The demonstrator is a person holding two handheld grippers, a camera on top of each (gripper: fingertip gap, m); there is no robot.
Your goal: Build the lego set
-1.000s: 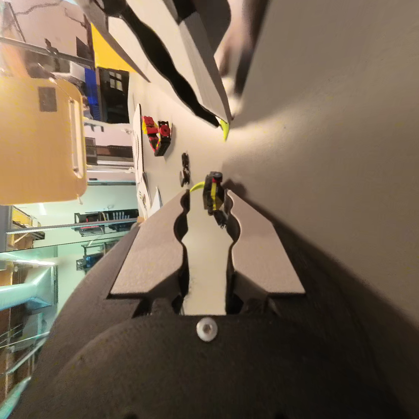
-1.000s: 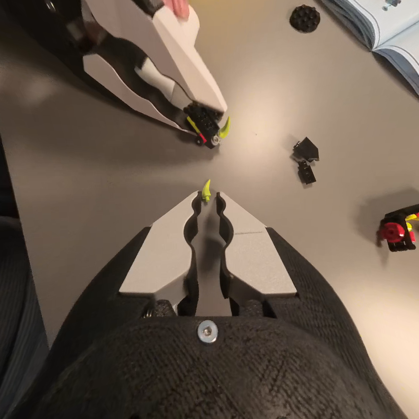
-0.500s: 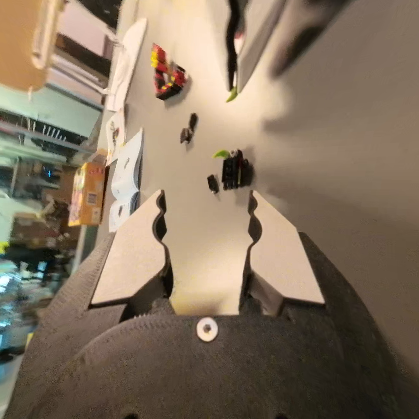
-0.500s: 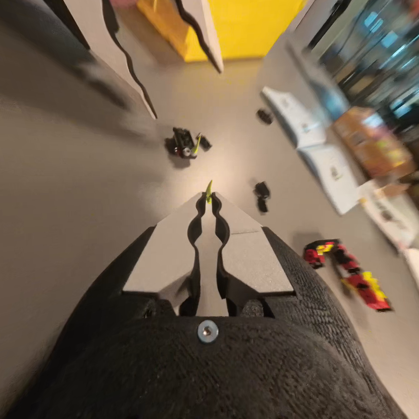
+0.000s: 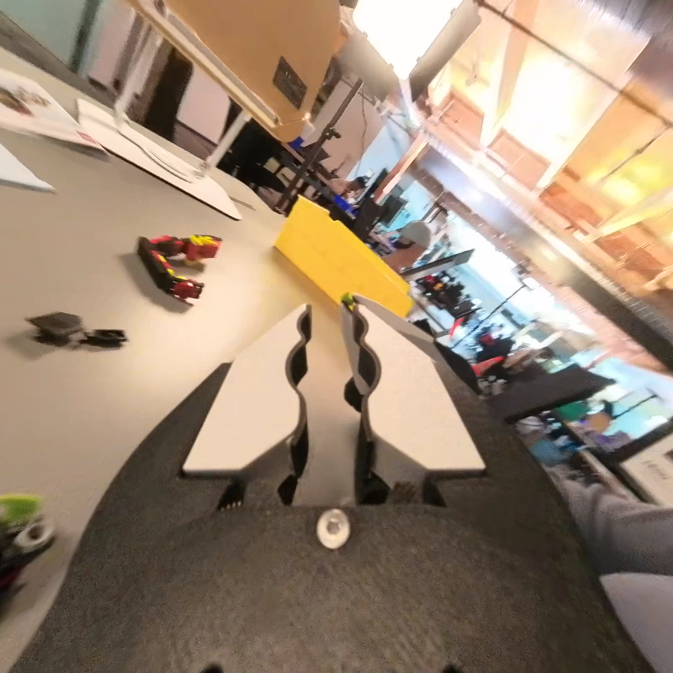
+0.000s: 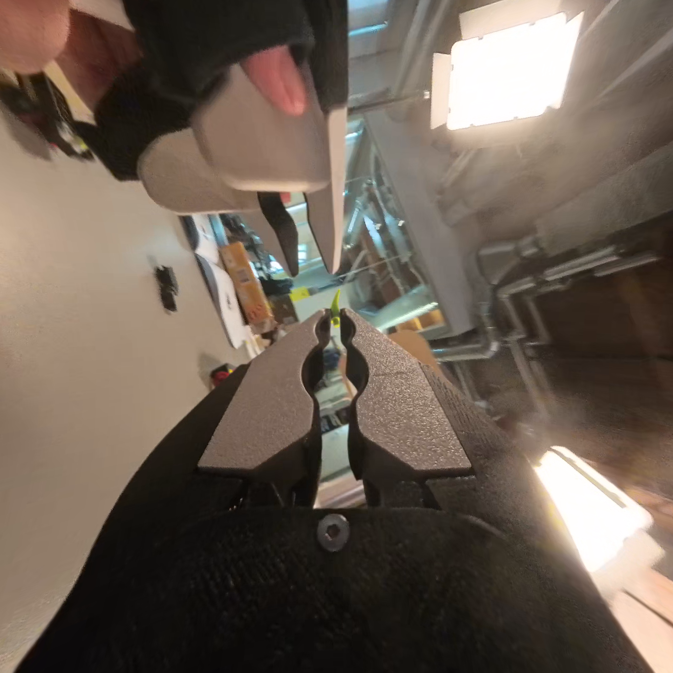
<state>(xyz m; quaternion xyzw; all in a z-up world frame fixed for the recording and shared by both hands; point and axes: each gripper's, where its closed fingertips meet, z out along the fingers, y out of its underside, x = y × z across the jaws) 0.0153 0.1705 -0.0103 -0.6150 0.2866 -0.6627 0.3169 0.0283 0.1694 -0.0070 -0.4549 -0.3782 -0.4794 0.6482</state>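
Observation:
My right gripper [image 6: 335, 317] is shut on a small lime-green horn piece [image 6: 335, 304], held up in the air and pointing out past its tips. My left gripper [image 5: 326, 307] is empty, its jaws a narrow gap apart. In the right wrist view it [image 6: 313, 272] hangs tip-down just above the horn, not touching it. The horn [image 5: 347, 298] also shows at the left gripper's right fingertip. A black assembly with a lime horn [image 5: 18, 517] lies blurred on the table at the lower left. A red, yellow and black assembly [image 5: 174, 262] lies farther out.
The pale table [image 5: 91, 218] holds two small black pieces [image 5: 73, 331], a yellow box [image 5: 338, 262] at its far edge and open booklets [image 5: 36, 109] at the back left. A gloved hand [image 6: 204, 54] holds the left gripper. Bright lamps and a workshop lie beyond.
My left gripper let go of the black assembly onto the table, opened wide, then narrowed. Both grippers swung up from the table and now face each other. The right still holds the horn.

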